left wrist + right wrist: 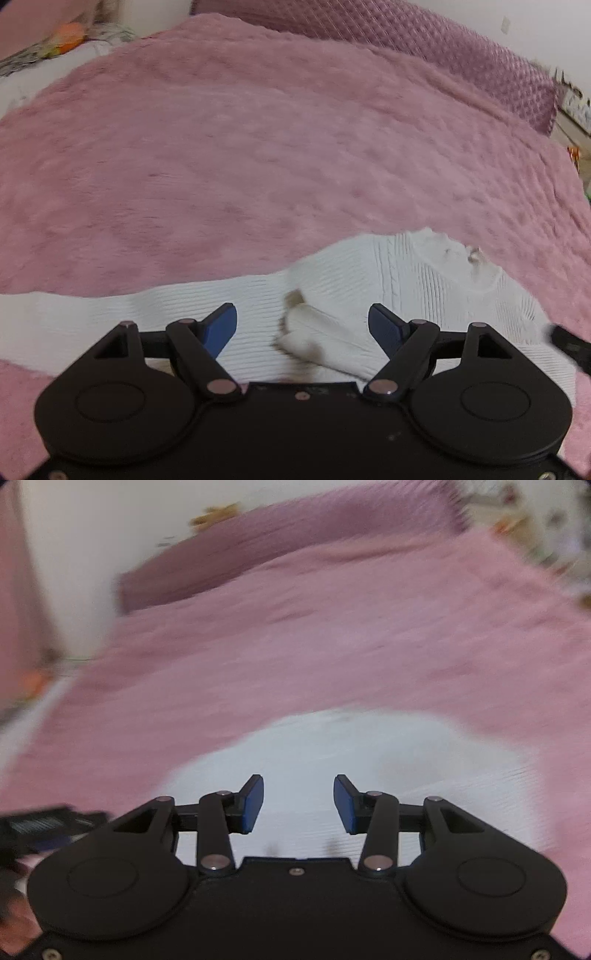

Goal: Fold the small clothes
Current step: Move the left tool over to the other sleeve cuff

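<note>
A small white knitted sweater lies flat on the pink fuzzy blanket, its collar toward the right and one sleeve stretched out to the left. A cuff with brown trim lies folded onto its body. My left gripper hovers over that cuff, jaws wide open, nothing pinched. In the blurred right wrist view the sweater is a white patch ahead. My right gripper stands open above it with nothing between its blue pads.
The blanket covers a bed. A mauve quilted pillow lies along the far edge by the white wall. Orange and patterned items sit at the far left. The other gripper's black body shows at the lower left of the right wrist view.
</note>
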A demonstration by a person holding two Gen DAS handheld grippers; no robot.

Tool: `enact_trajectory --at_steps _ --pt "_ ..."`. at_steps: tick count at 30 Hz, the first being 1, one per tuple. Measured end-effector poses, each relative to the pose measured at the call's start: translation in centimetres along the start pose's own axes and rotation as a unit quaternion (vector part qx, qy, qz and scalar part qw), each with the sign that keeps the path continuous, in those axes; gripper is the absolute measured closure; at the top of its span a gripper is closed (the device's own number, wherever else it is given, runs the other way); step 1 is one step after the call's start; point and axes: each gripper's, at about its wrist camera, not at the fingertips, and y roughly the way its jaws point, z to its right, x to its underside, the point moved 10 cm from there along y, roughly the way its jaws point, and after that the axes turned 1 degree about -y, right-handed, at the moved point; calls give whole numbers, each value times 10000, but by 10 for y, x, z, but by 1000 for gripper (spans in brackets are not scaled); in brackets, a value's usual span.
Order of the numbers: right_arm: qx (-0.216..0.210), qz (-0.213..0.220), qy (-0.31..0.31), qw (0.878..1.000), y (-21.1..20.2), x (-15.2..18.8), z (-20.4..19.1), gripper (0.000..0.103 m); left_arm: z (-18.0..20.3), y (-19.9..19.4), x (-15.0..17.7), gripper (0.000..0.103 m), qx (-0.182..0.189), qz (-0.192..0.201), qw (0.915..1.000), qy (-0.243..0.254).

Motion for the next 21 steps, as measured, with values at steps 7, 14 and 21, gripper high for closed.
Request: enact_trajectory --at_steps 7,14,21 --pt "882 -210 -225 9956 5 4 90 60 5 46 10 20 -306 -325 9989 145" --pt "970 -551 -136 9937 44 9 114 61 -4 64 23 19 -584 -495 9968 224" --pt "1372 -795 -392 9866 73 22 125 81 -6 66 25 18 -623 -455 9968 219"
